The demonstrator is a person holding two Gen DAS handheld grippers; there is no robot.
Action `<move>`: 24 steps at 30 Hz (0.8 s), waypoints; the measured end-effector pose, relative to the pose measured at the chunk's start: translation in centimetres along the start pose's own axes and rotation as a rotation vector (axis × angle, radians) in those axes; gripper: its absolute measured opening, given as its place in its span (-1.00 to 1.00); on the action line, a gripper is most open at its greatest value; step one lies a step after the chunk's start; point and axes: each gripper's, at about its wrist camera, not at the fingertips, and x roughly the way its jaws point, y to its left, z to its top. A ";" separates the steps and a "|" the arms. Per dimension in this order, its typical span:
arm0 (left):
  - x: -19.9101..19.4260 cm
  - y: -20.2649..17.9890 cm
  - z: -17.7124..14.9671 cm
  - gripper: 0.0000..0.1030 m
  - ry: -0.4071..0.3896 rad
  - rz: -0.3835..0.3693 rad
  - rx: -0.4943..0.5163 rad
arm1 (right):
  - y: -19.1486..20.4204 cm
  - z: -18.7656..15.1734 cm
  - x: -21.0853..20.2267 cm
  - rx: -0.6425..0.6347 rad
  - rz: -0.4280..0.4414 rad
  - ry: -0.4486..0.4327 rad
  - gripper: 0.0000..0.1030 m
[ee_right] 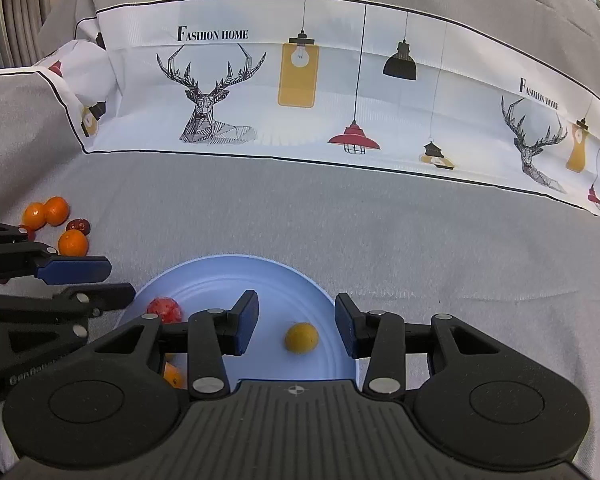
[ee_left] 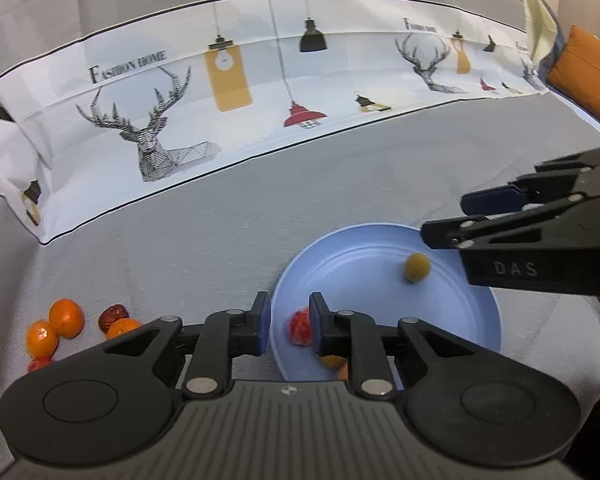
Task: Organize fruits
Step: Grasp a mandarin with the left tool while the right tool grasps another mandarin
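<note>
A light blue plate [ee_left: 440,320] [ee_right: 260,280] lies on the grey cloth. In it are a yellow round fruit [ee_left: 417,267] [ee_right: 301,337], a red fruit [ee_left: 300,326] [ee_right: 165,309] and an orange piece [ee_right: 173,376] partly hidden by the grippers. My left gripper [ee_left: 289,326] is open and empty over the plate's left rim, with the red fruit just beyond its right finger. My right gripper [ee_right: 296,324] is open and empty above the yellow fruit; it also shows in the left wrist view [ee_left: 460,220]. Several oranges [ee_left: 66,317] [ee_right: 73,242] and a dark red fruit [ee_left: 114,315] [ee_right: 79,225] lie left of the plate.
A white printed cloth strip with deer and lamps [ee_left: 260,92] [ee_right: 320,92] lies across the far side of the grey table. An orange cushion [ee_left: 588,76] sits at the far right. A small red fruit [ee_left: 40,364] lies by the oranges.
</note>
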 end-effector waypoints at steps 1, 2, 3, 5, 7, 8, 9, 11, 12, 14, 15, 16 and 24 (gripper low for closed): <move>0.0 0.2 0.0 -0.56 0.001 0.006 -0.011 | 0.0 0.0 0.0 0.000 0.001 -0.002 -0.15; 0.0 0.5 0.1 -0.56 -0.001 0.012 -0.021 | 0.0 0.1 0.0 -0.001 0.002 -0.004 -0.17; -0.1 0.8 0.1 -0.56 0.000 0.018 -0.036 | 0.1 0.1 0.0 -0.001 0.003 -0.008 -0.21; -0.1 1.7 0.3 -0.56 0.000 0.031 -0.072 | 0.2 0.2 -0.1 -0.004 0.001 -0.023 -0.37; -0.1 2.9 0.5 -0.56 0.004 0.045 -0.119 | 0.4 0.3 -0.2 -0.013 0.002 -0.038 -0.45; -0.1 3.6 0.7 -0.56 0.005 0.055 -0.146 | 0.7 0.4 -0.2 -0.025 0.003 -0.045 -0.53; -0.2 4.3 0.7 -0.56 0.006 0.067 -0.173 | 1.0 0.4 -0.2 -0.039 0.005 -0.053 -0.58; -0.3 5.9 0.8 -0.56 0.010 0.093 -0.229 | 1.8 0.4 -0.1 -0.076 0.017 -0.069 -0.58; -0.4 6.8 0.9 -0.56 0.011 0.105 -0.256 | 2.2 0.4 -0.2 -0.094 0.026 -0.078 -0.59; -0.4 8.6 1.0 -0.56 0.016 0.124 -0.306 | 3.1 0.4 -0.3 -0.123 0.048 -0.096 -0.59; -0.4 9.7 1.0 -0.56 0.018 0.138 -0.335 | 3.5 0.5 -0.3 -0.134 0.061 -0.106 -0.59; -0.4 10.7 1.1 -0.56 0.021 0.150 -0.362 | 4.0 0.6 -0.4 -0.142 0.075 -0.115 -0.59; -0.8 17.6 0.2 -0.56 0.007 0.190 -0.599 | 8.2 1.6 0.2 -0.161 0.228 -0.173 -0.59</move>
